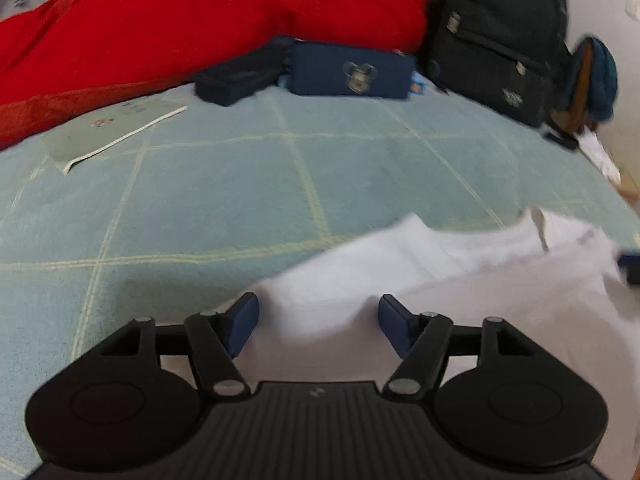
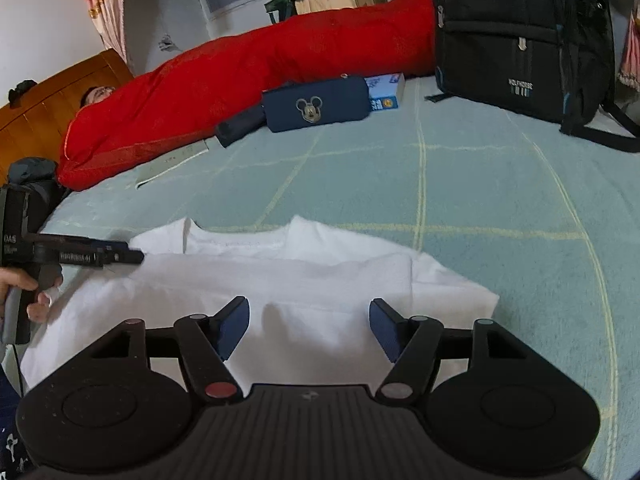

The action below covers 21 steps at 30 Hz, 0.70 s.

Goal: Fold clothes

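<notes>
A white T-shirt (image 2: 320, 280) lies partly folded on the pale green checked bedspread (image 2: 480, 184), its neckline toward the far side. My right gripper (image 2: 310, 316) hovers open over the shirt's near part, with only cloth below its blue pads and nothing pinched. In the left wrist view the same shirt (image 1: 460, 280) fills the lower right. My left gripper (image 1: 318, 316) is open above the shirt's left edge and holds nothing. The right wrist view shows this left gripper (image 2: 134, 255) from the side, in a hand (image 2: 36, 300), at the shirt's left shoulder.
A red quilt (image 2: 248, 68) covers a person lying along the far side of the bed. In front of it lie a navy Mickey Mouse pouch (image 2: 316, 104), a black case (image 2: 240, 124) and a booklet (image 1: 112, 128). A black backpack (image 2: 520, 40) stands at the far right.
</notes>
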Available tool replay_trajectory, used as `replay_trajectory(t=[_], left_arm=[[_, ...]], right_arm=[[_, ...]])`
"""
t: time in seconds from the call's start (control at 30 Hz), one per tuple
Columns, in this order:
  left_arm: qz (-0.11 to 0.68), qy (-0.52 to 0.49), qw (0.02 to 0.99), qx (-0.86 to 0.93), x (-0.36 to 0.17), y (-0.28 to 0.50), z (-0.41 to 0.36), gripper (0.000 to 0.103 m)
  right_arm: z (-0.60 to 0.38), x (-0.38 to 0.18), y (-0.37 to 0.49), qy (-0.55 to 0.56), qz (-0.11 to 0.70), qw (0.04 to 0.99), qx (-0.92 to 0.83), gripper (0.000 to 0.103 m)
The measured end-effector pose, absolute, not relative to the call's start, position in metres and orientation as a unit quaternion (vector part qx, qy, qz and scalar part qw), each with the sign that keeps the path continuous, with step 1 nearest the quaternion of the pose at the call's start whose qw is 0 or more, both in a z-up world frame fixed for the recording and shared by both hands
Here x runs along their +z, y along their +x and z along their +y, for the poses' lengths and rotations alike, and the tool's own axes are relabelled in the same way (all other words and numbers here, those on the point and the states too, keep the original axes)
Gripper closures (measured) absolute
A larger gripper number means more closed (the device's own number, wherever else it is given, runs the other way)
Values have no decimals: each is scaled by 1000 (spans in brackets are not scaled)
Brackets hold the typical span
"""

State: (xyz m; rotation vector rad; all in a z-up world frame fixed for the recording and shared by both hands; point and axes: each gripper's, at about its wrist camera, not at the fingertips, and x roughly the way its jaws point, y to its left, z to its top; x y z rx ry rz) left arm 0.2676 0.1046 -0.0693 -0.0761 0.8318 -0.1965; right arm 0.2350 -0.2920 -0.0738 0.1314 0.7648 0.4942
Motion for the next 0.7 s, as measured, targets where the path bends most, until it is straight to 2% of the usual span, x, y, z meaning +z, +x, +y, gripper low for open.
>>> replay_trajectory(t=[0.17, 0.27, 0.47, 0.63, 0.7], left_arm=[[378, -49, 918, -105, -41, 241, 107, 36], [374, -67, 911, -162, -35, 211, 100, 27], [412, -72, 891, -178, -70, 184, 90, 27], [408, -86, 892, -173, -47, 172, 97, 26], [397, -92, 894, -189, -39, 162, 100, 22]], right_arm=[[-295, -62, 222, 72, 354, 901, 240, 21], [-292, -54, 215, 71, 342, 901, 257, 14], [-275, -55, 214, 73, 355, 890, 277, 13], [-270, -53, 206, 80, 361, 886, 279, 9], [-268, -53, 202, 83, 360, 886, 279, 9]])
